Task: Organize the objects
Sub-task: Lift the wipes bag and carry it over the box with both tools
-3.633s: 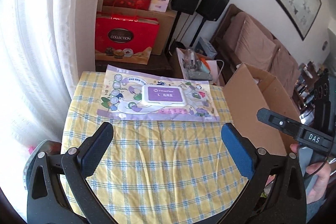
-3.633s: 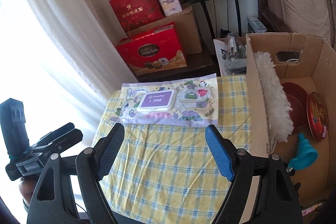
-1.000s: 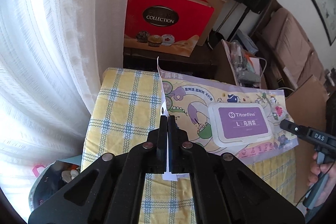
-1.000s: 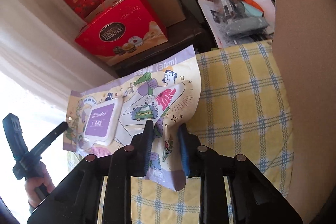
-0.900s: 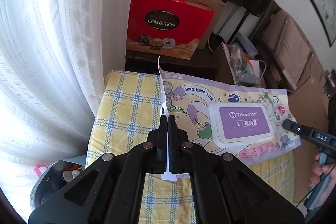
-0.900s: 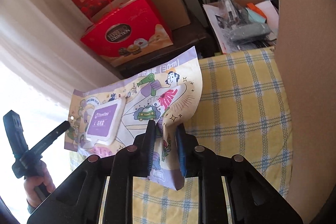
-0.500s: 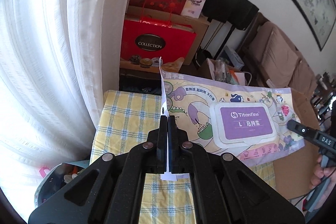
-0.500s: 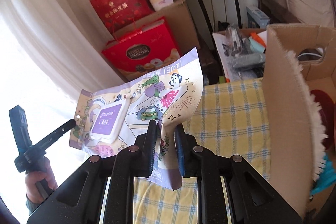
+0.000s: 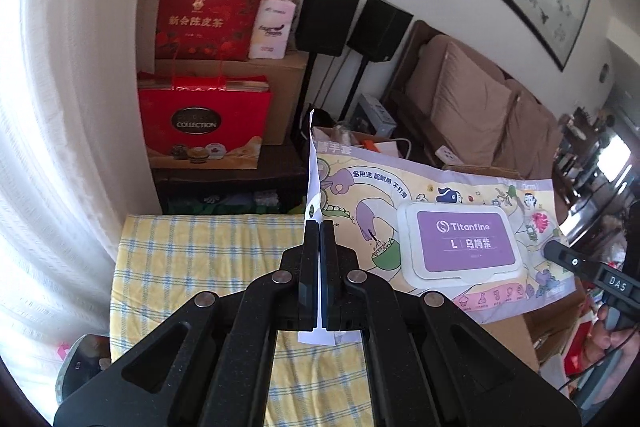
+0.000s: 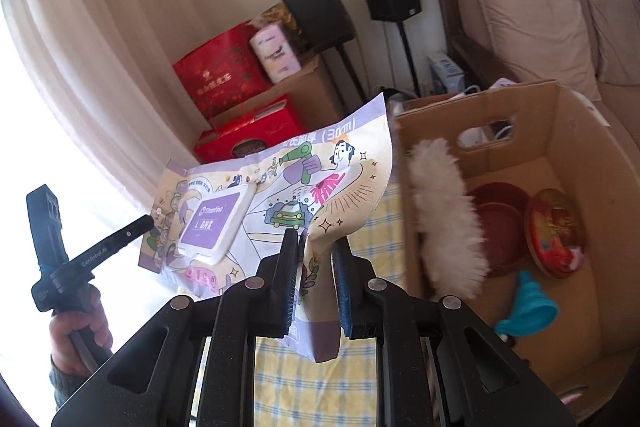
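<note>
I have the flat pack (image 9: 436,223) clamped at both ends: my left gripper (image 9: 320,267) is pinched tight on the thin sealed edge, and my right gripper (image 10: 314,279) is clenched on the opposite end, where the film buckles between the pads. The pack hangs in the air above the checked tablecloth (image 9: 192,255), touching nothing else. I judge it light and soft: the film sags and creases, only the hard flip lid (image 9: 460,243) holds shape. The glossy skin looks slippery, so the end seams are the sound places to hold it. In the right wrist view the open cardboard box (image 10: 600,163) stands just to the right, holding a white duster (image 10: 444,211), red tins and a teal funnel.
</note>
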`<state>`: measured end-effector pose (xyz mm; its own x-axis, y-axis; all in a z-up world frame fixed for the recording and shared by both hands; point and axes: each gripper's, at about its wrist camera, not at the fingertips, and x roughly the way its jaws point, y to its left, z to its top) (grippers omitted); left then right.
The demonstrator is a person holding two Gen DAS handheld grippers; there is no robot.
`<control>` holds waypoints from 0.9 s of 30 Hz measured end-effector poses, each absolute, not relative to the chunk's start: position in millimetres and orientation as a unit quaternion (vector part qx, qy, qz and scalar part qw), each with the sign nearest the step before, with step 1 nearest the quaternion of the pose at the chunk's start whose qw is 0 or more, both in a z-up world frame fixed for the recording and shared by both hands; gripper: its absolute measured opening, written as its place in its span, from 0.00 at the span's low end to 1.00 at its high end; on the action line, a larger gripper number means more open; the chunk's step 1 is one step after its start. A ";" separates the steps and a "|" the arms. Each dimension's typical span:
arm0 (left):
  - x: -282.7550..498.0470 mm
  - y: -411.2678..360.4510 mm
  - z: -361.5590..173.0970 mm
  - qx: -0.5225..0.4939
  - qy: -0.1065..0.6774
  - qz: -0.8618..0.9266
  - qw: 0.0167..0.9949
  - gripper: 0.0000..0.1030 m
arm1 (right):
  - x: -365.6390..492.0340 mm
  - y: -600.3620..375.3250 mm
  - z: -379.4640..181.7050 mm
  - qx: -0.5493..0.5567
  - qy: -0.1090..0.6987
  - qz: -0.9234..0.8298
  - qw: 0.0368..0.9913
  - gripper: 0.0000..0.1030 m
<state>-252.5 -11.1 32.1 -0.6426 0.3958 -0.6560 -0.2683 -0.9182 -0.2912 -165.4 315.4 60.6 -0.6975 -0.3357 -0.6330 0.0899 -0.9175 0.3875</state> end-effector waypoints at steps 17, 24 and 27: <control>-242.5 179.4 48.3 -0.373 0.005 0.887 0.273 0.00 | -78.5 470.3 52.1 0.348 -0.217 -0.912 -0.002 0.16; -245.7 236.0 42.8 -0.374 0.046 0.881 0.286 0.00 | -64.5 495.5 37.9 0.359 -0.202 -0.911 -0.030 0.16; -249.0 253.8 40.4 -0.373 0.061 0.881 0.286 0.00 | -69.1 501.2 29.1 0.366 -0.203 -0.907 -0.035 0.16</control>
<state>-249.0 253.9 40.4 -0.5592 0.4577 -0.6913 -0.5485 -0.8295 -0.1056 -69.1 501.2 29.1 -0.7290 -0.0846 -0.6793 -0.2124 -0.9154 0.3420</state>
